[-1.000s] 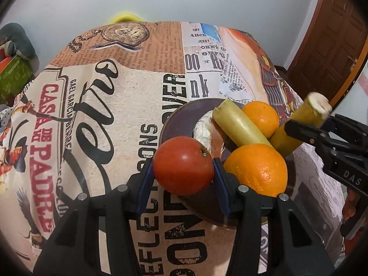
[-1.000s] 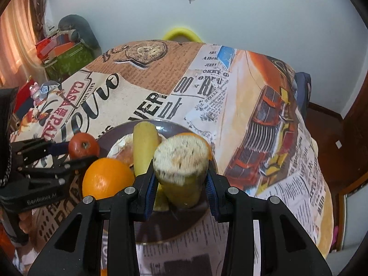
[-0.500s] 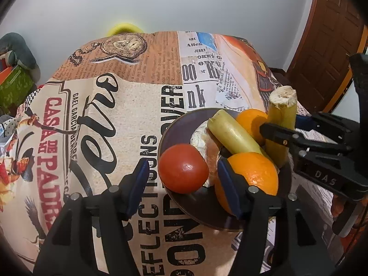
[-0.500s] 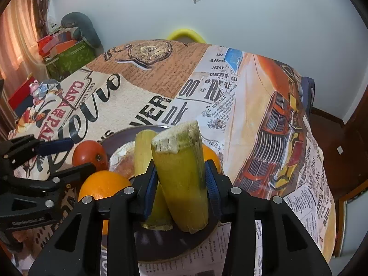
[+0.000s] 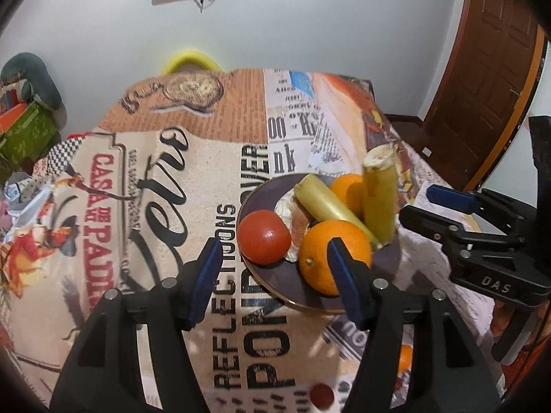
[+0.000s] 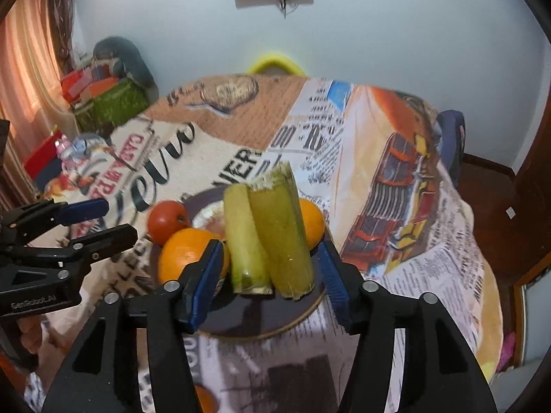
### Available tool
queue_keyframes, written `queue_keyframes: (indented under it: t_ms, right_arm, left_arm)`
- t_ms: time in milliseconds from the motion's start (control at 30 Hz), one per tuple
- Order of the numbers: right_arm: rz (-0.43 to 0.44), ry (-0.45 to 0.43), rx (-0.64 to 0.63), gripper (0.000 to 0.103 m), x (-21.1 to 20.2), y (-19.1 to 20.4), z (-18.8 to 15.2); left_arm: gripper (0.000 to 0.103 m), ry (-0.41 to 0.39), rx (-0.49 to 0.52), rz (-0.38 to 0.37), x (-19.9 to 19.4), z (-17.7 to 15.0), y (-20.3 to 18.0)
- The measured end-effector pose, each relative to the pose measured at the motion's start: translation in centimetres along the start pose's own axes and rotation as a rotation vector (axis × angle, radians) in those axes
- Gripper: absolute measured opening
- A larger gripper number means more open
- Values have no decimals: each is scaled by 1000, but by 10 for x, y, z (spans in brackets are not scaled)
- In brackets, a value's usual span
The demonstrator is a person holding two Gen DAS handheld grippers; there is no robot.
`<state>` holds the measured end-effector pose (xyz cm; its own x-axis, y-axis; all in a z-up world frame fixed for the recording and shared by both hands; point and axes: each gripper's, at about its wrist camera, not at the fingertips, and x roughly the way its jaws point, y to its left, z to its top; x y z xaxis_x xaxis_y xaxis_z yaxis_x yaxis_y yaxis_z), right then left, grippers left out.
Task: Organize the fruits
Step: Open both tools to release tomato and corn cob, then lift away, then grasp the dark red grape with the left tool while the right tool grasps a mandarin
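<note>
A dark round plate (image 5: 286, 289) (image 6: 241, 323) holds a red tomato (image 5: 264, 236) (image 6: 167, 220), two oranges, one near (image 5: 323, 254) (image 6: 182, 254) and one far (image 5: 346, 191) (image 6: 311, 222), a peeled citrus (image 5: 292, 216) and two yellow-green sugarcane pieces. One piece (image 5: 327, 204) (image 6: 242, 241) lies flat. The other (image 5: 378, 196) (image 6: 280, 234) stands leaning among the fruit. My left gripper (image 5: 275, 284) (image 6: 93, 222) is open and empty, just in front of the plate. My right gripper (image 6: 270, 278) (image 5: 423, 203) is open around the leaning cane without touching it.
The patterned tablecloth (image 5: 172, 189) covers the table. An orange (image 5: 404, 358) and a small red fruit (image 5: 321, 395) lie on the cloth at the near edge. A yellow chair back (image 5: 189, 60) stands behind the table, clutter (image 6: 103, 99) at left, a wooden door (image 5: 489, 69) at right.
My left gripper let go of the tomato on the plate and drew back, open. My right gripper set the cane piece on the plate, opened and drew back.
</note>
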<state>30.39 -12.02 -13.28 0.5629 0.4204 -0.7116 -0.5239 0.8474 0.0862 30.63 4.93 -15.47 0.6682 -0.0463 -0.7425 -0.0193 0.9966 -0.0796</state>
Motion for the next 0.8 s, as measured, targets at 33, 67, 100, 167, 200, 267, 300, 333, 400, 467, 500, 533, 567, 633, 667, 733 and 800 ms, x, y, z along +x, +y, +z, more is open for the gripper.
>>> queue_keyframes:
  t_ms: [33, 67, 100, 167, 200, 267, 300, 333, 400, 467, 500, 533, 567, 633, 667, 733, 800]
  right_arm:
    - [2, -12, 4, 54, -7, 2, 0]
    - [3, -23, 5, 54, -14, 3, 0]
    - [2, -38, 5, 54, -24, 5, -1]
    - [-4, -65, 0, 55, -43, 10, -4]
    - [-6, -75, -2, 55, -50, 12, -5]
    - [-15, -97, -4, 59, -66, 16, -10]
    - [-17, -104, -2, 60, -71, 18, -13]
    - [-16, -111, 0, 60, -77, 19, -16]
    - [-15, -118, 3, 60, -88, 22, -24]
    - [-16, -117, 4, 61, -94, 26, -31]
    - [-18, -116, 4, 61, -97, 27, -35]
    - [-20, -115, 3, 61, -100, 29, -40]
    - [-19, -113, 3, 61, -102, 30, -43]
    - [-15, -107, 4, 61, -104, 33, -52]
    - [-14, -103, 3, 61, -105, 34, -57]
    - [-13, -93, 2, 61, -103, 37, -63]
    - [-11, -77, 1, 61, -98, 39, -69]
  left_arm:
    - [63, -11, 2, 2, -8, 0, -1]
    - [63, -24, 6, 4, -18, 0, -3]
    - [63, -35, 9, 5, -27, -1, -5]
    - [64, -60, 14, 6, -47, -4, -8]
    - [66, -69, 15, 5, -53, -5, -10]
    - [67, -86, 20, 4, -69, -9, -13]
    - [67, -94, 24, 4, -76, -11, -15]
    - [68, -101, 28, 4, -83, -14, -16]
    - [71, -110, 31, 6, -93, -21, -18]
    - [73, -111, 30, 3, -100, -28, -20]
    - [73, -109, 30, 3, -103, -32, -21]
    - [73, -103, 32, 6, -104, -36, -21]
    - [73, -95, 34, 10, -103, -41, -22]
    - [73, -78, 34, 11, -102, -49, -22]
    - [73, -67, 30, 9, -100, -53, -21]
    - [73, -40, 23, 1, -93, -63, -21]
    - [73, -18, 22, 3, -86, -72, -20]
